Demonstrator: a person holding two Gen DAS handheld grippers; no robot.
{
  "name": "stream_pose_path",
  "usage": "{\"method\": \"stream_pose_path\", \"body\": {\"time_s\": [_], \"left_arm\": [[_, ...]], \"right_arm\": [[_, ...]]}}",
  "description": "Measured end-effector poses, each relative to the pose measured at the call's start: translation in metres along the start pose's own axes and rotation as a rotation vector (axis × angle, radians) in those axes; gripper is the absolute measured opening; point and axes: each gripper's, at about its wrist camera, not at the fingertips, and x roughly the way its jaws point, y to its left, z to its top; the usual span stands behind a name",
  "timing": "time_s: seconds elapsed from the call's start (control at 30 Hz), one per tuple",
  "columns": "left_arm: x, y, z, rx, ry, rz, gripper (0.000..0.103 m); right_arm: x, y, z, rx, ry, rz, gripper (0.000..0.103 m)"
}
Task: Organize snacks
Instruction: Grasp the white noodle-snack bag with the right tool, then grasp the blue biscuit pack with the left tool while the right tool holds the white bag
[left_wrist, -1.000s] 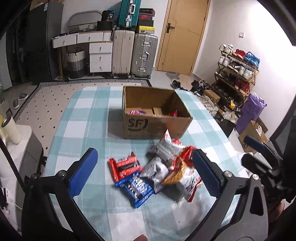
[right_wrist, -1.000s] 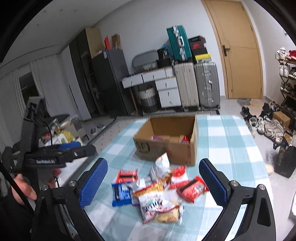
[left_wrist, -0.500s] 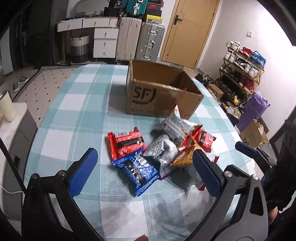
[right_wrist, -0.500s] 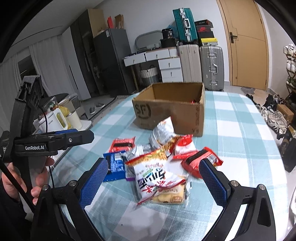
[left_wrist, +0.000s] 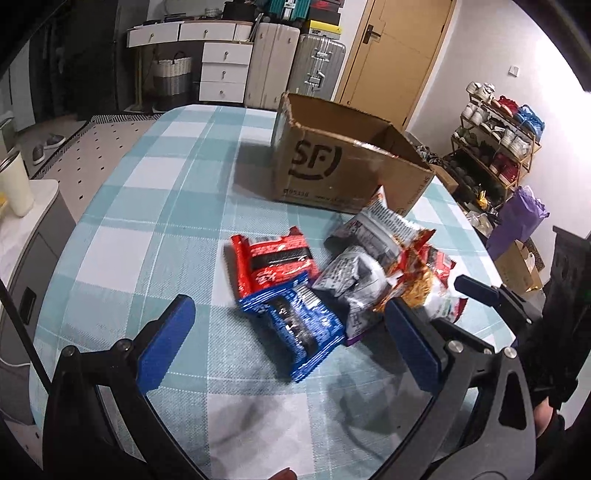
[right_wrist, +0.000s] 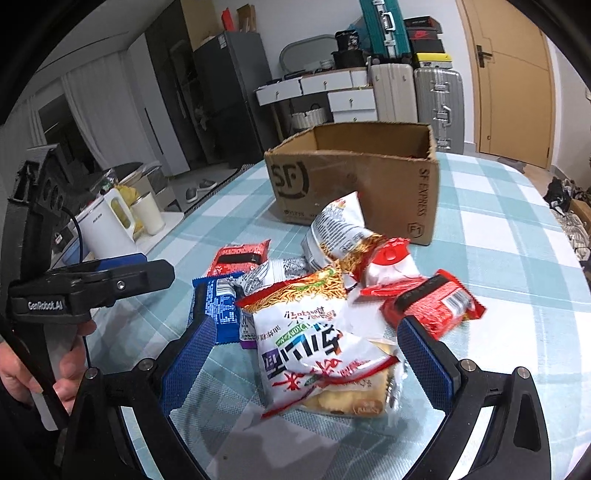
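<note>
Left tongs (left_wrist: 291, 347) gape wide above a blue packet (left_wrist: 303, 325), cardboard box (left_wrist: 343, 173) beyond

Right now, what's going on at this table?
A person holds a gripper in each hand over a pile of snack packets on the checked tablecloth. The right gripper is open around the white noodle bag, not yet closed. The left gripper is open over the blue packet. The cardboard box stands open behind the pile.

Teal-white check cloth (left_wrist: 155, 192); brown box (left_wrist: 332, 173); red pkt (left_wrist: 275, 260), blue pkt (left_wrist: 303, 325).
</note>
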Motion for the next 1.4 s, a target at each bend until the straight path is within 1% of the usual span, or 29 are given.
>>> {"method": "stream_pose_path", "body": {"time_s": [0.17, 0.23, 0.3, 0.37, 0.4, 0.43, 0.5, 0.53, 0.57, 0.77, 1.07, 1.23, 1.4], "left_arm": [[0.009, 0.010, -0.002, -0.012, 0.023, 0.011, 0.102], [0.012, 0.014, -0.003, -0.011, 0.029, 0.017, 0.102], [0.015, 0.018, -0.005, -0.012, 0.038, 0.023, 0.102], [0.018, 0.023, -0.007, -0.027, 0.051, 0.023, 0.102], [0.021, 0.025, -0.007, -0.035, 0.058, 0.026, 0.102], [0.020, 0.027, -0.009, -0.039, 0.061, 0.027, 0.102], [0.024, 0.028, -0.011, -0.039, 0.073, 0.029, 0.102], [0.024, 0.029, -0.013, -0.039, 0.078, 0.030, 0.102], [0.025, 0.029, -0.013, -0.040, 0.083, 0.030, 0.102], [0.027, 0.029, -0.018, -0.047, 0.097, 0.030, 0.102], [0.033, 0.028, -0.020, -0.077, 0.135, 0.022, 0.102], [0.041, 0.025, -0.017, -0.098, 0.157, 0.032, 0.102], [0.057, 0.022, -0.013, -0.139, 0.202, 0.058, 0.102]], "right_arm": [[0.019, -0.003, 0.002, 0.001, 0.033, 0.020, 0.100], [0.025, -0.004, 0.003, 0.005, 0.048, 0.027, 0.098], [0.031, -0.006, 0.002, 0.006, 0.065, 0.032, 0.092], [0.036, -0.007, 0.000, 0.012, 0.086, 0.042, 0.078], [0.039, -0.009, -0.001, 0.019, 0.096, 0.052, 0.077], [0.041, -0.010, -0.002, 0.024, 0.101, 0.058, 0.073], [0.041, -0.010, -0.004, 0.023, 0.101, 0.058, 0.070], [0.041, -0.009, -0.004, 0.023, 0.100, 0.058, 0.064], [0.041, -0.009, -0.004, 0.024, 0.102, 0.064, 0.056], [0.034, -0.014, -0.008, 0.062, 0.068, 0.060, 0.051], [0.014, -0.015, -0.008, 0.059, 0.019, 0.072, 0.051], [0.003, -0.012, -0.009, 0.051, -0.016, 0.067, 0.051], [-0.006, -0.015, -0.012, 0.057, -0.039, 0.079, 0.051]]}}
